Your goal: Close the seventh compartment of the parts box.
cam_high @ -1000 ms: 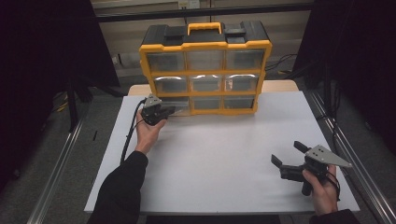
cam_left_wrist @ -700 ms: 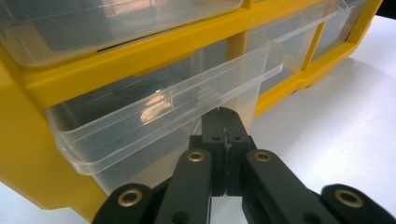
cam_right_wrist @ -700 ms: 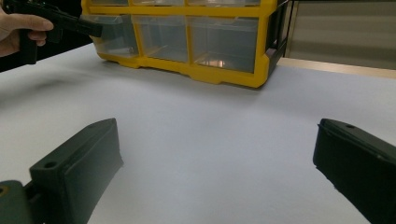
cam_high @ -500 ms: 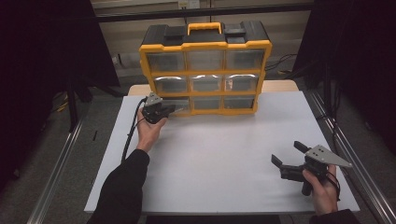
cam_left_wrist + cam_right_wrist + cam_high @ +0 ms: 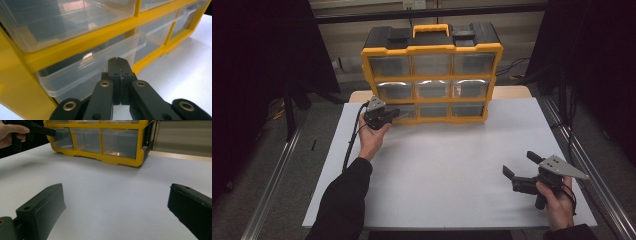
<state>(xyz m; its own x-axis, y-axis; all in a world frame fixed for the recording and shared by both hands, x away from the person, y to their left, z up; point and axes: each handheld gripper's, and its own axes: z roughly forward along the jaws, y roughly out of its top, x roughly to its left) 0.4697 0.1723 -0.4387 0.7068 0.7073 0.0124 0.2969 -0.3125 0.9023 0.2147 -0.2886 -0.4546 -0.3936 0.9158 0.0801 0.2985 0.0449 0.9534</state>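
The bottom-left drawer (image 5: pixel 82 72) of the yellow organizer case (image 5: pixel 432 75) was a clear plastic one, and it stood pulled a little way out of its slot, its front lip ahead of the yellow frame. The left gripper (image 5: pixel 393 114) was at that drawer's front, its jaws pressed fully together with nothing between them; in the left gripper view the closed tips (image 5: pixel 117 65) sat right at the drawer's front edge, though whether they actually touched the plastic could not be told. The left hand (image 5: pixel 372 137) held that gripper from below, its cable (image 5: pixel 352 145) trailing down over the table's left edge.

The case itself stood upright at the far side of the white table (image 5: pixel 452 170), three rows of three clear drawers under a black lid with a yellow carrying handle (image 5: pixel 431 30).

Well apart from it, at the near right corner of the table, the right hand (image 5: pixel 557 202) held the right gripper (image 5: pixel 521 166) low over the tabletop. Its jaws stood wide open and empty, with bare white surface between them in the right gripper view, pointing across the table toward the case (image 5: pixel 100 142).
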